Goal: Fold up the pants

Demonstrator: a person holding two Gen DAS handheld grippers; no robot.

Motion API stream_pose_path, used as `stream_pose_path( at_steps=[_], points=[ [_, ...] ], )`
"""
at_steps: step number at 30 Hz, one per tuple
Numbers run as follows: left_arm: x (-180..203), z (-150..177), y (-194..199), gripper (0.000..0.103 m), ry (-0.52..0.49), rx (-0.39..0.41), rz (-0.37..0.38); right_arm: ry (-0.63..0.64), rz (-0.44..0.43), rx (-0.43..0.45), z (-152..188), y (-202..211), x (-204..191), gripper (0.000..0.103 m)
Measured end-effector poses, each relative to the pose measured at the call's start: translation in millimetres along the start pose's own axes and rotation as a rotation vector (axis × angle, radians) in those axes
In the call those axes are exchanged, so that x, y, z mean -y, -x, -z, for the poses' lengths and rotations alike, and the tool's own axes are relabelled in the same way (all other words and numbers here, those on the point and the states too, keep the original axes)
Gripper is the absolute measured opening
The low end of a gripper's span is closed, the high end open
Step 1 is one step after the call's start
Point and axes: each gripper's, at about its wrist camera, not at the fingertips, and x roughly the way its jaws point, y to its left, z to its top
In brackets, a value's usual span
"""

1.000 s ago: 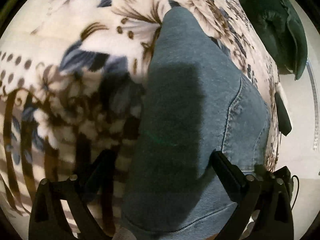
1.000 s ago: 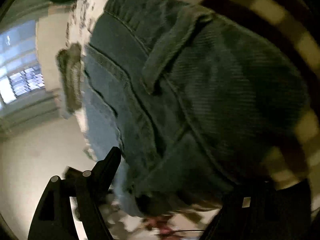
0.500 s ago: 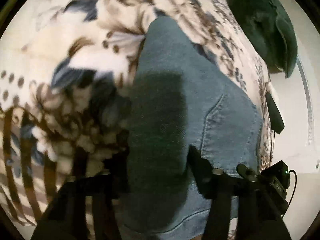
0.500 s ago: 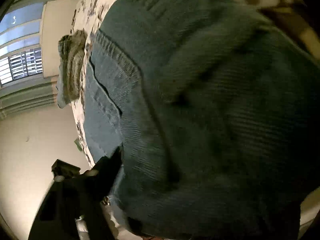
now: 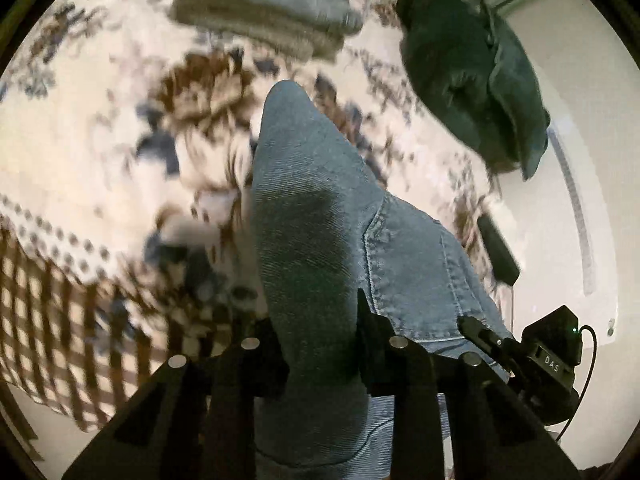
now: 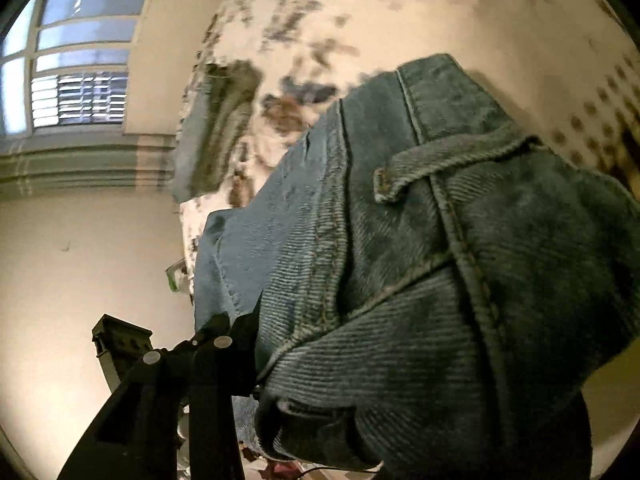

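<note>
1. Two claws are working one pair of jeans over a bed with a floral blanket (image 5: 120,152). Starting at the left of the left wrist view, the blanket's checked border is hanging off the bed edge, blurred, which suggests the camera is moving.
2. In the middle, the left claw (image 5: 320,344) is pinching a raised ridge of the jeans (image 5: 312,208); the denim is standing up between its two fingers and running away toward the bed. I judge it is gripping there to carry that fold over.
3. Farther back, a stack of folded clothes (image 5: 260,4) is lying on the blanket, well apart from the jeans, and to the right a dark green garment (image 5: 472,80) is sitting near the bed's edge.
4. At the far right, a small black device (image 5: 496,248) is lying on the bed edge just beside the denim.
5. In the right wrist view, the right claw (image 6: 320,380) is holding the waistband end: one finger (image 6: 224,344) is showing at the left, the other is hidden under cloth, so it looks to be clamping the jeans (image 6: 440,260), with a belt loop (image 6: 444,168) above it.
</note>
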Motion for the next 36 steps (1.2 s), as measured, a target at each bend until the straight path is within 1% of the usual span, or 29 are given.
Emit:
stream_pose_path(
  at_steps=[1,3,5,8,9,11,13,14,15,17,20,22,24,25,26,27,28,29,30,31,33,35,36],
  points=[
    [1.2,-8.9,5.6,0.024,0.003,0.013,0.002,0.011,-0.002,0.003,-3.3,2.2,-9.4,0.045],
    [2.3,-30.8,18.4,0.024,0.006,0.038,0.009,0.04,-0.012,0.01,-18.2,-1.2,-41.7,0.045],
    [1.1,-62.9,32.2,0.024,0.011,0.071,0.022,0.071,-0.021,0.02,-36.6,-8.5,-77.1,0.045],
    [-4.4,-118.0,50.0,0.024,0.008,0.12,0.045,0.116,-0.044,0.041,-69.2,-27.2,-132.0,0.045],
    [-8.3,-144.9,56.0,0.024,0.004,0.139,0.049,0.126,-0.053,0.051,-81.9,-36.0,-151.0,0.045],
    [-16.4,-186.8,60.9,0.023,-0.001,0.168,0.053,0.147,-0.07,0.068,-105.6,-55.2,-184.7,0.045],
    [-27.4,-232.3,65.0,0.023,-0.009,0.2,0.057,0.166,-0.087,0.088,-134.1,-83.6,-219.4,0.045],
    [-34.6,-262.1,64.4,0.023,-0.014,0.219,0.06,0.176,-0.099,0.1,-151.2,-102.0,-238.0,0.045],
    [-39.9,-282.4,64.1,0.023,-0.019,0.23,0.059,0.185,-0.107,0.112,-169.8,-122.6,-255.8,0.045],
    [-55.8,-332.7,56.0,0.023,-0.037,0.249,0.055,0.193,-0.123,0.128,-200.7,-159.2,-280.3,0.045],
    [-83.9,-393.2,31.4,0.023,-0.044,0.252,0.038,0.212,-0.123,0.142,-248.6,-216.5,-307.2,0.045],
    [-103.1,-418.6,9.8,0.023,-0.041,0.237,0.024,0.22,-0.112,0.138,-277.1,-258.8,-315.3,0.045],
    [-124.0,-435.4,-13.6,0.024,-0.027,0.206,-0.003,0.223,-0.076,0.124,-298.1,-297.2,-314.0,0.045],
    [-138.2,-441.9,-30.6,0.024,-0.014,0.176,-0.023,0.216,-0.064,0.11,-305.0,-314.5,-309.5,0.045],
    [-149.1,-444.1,-43.8,0.024,-0.008,0.148,-0.042,0.204,-0.026,0.088,-311.4,-335.9,-302.3,0.045],
    [-158.0,-444.0,-53.9,0.025,-0.011,0.13,-0.058,0.203,-0.007,0.076,-313.7,-346.3,-297.9,0.046],
    [-161.5,-443.0,-58.1,0.025,-0.018,0.126,-0.071,0.208,0.014,0.06,-314.8,-358.4,-292.6,0.049],
    [-167.0,-440.8,-61.6,0.026,-0.019,0.122,-0.074,0.21,0.028,0.045,-315.8,-365.1,-290.5,0.051],
    [-173.2,-437.2,-62.4,0.03,-0.009,0.122,-0.062,0.207,0.042,0.028,-315.8,-369.6,-288.3,0.055],
    [-175.5,-435.2,-61.7,0.032,-0.003,0.119,-0.056,0.207,0.051,0.02,-314.9,-371.3,-286.3,0.059],
    [-175.2,-431.5,-59.5,0.038,0.002,0.113,-0.064,0.202,0.084,-0.002,-316.5,-368.4,-286.3,0.063],
    [-169.5,-427.7,-55.4,0.04,-0.004,0.113,-0.101,0.179,0.119,-0.01,-317.4,-360.4,-286.6,0.067],
    [-163.2,-424.3,-51.0,0.04,-0.015,0.121,-0.132,0.17,0.139,-0.004,-315.2,-354.1,-286.3,0.067]
  ],
)
